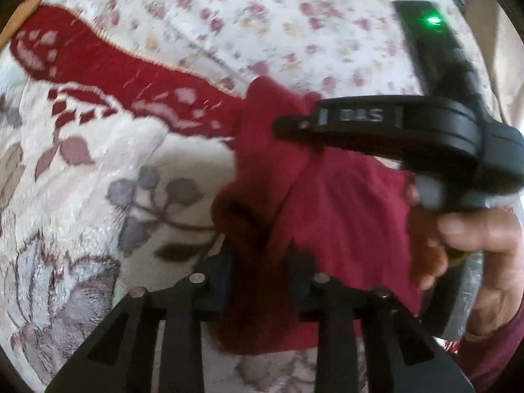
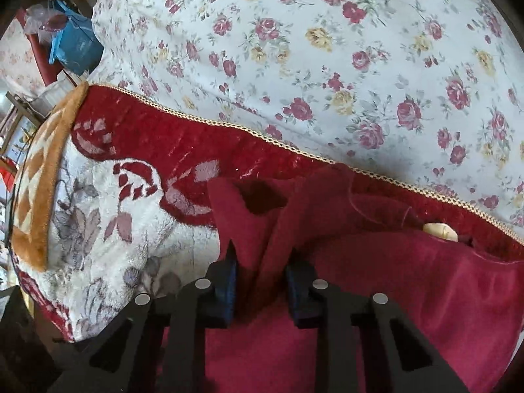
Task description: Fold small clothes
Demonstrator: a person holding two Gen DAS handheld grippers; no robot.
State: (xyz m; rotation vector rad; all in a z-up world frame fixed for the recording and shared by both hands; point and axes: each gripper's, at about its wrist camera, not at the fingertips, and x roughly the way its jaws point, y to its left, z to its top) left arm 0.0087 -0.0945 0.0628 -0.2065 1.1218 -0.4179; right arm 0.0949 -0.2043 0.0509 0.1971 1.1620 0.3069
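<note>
Left wrist view: my left gripper (image 1: 262,281) has its fingers closed on a bunched fold of the red garment (image 1: 344,216), which hangs near me over the blanket (image 1: 82,170). The right gripper (image 1: 294,124) reaches in from the right, its tip against the same cloth; I cannot tell its opening from here. The cloth looks soft, light and limp, so it will sag wherever I don't support it.

Right wrist view: the right gripper (image 2: 262,281) pinches a ridge of the garment (image 2: 425,288), jaws nearly together. The rest spreads right across the blanket (image 2: 137,229), short of the floral sheet (image 2: 327,49). I judge corners or hems the best holds.
</note>
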